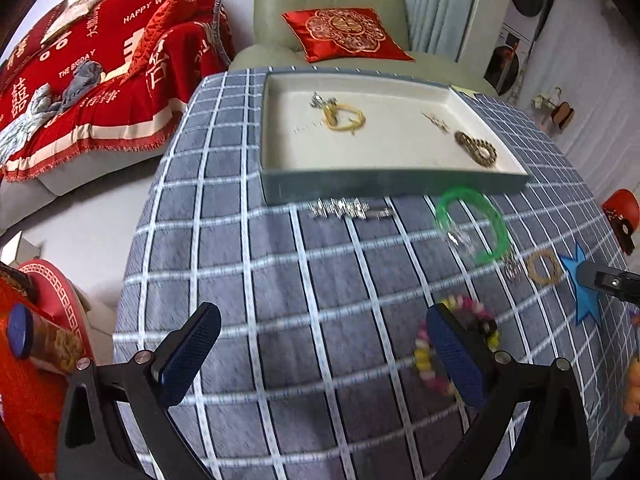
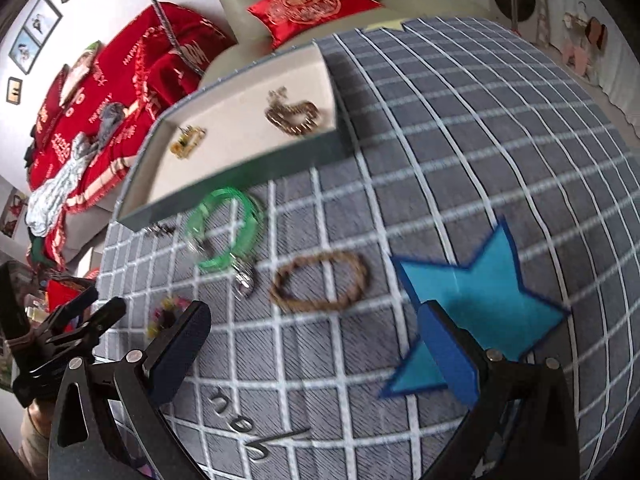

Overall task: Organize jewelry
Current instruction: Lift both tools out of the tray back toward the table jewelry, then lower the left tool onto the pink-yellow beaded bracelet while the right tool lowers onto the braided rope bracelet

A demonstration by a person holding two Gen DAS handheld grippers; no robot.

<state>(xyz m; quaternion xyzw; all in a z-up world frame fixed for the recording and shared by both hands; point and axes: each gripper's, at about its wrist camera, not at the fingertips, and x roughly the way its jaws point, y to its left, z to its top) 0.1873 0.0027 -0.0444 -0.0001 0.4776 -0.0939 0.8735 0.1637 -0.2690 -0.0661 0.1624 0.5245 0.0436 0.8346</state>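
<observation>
A cream-lined tray (image 1: 276, 136) (image 2: 148, 168) stands at the far side of the checked tablecloth. It holds a gold bangle (image 1: 345, 118), a dark bead bracelet (image 1: 477, 149) (image 2: 294, 115) and small silver pieces. In front of it lie a silver hair clip (image 1: 340, 209), a green bangle (image 1: 472, 226) (image 2: 226, 232), a braided brown bracelet (image 1: 544, 267) (image 2: 318, 282) and a pink-yellow bead bracelet (image 1: 430, 354). My left gripper (image 1: 320, 344) is open and empty above the cloth, its right finger beside the bead bracelet. My right gripper (image 2: 312, 344) is open and empty, just short of the brown bracelet.
A blue star sticker (image 2: 484, 300) (image 1: 580, 280) lies on the cloth (image 1: 280, 280) under my right gripper's right finger. A small silver ring (image 2: 244, 280) lies by the green bangle. A grey armchair with a red cushion (image 1: 344, 34) stands behind the table, and a red-covered sofa (image 1: 80, 80) to the left.
</observation>
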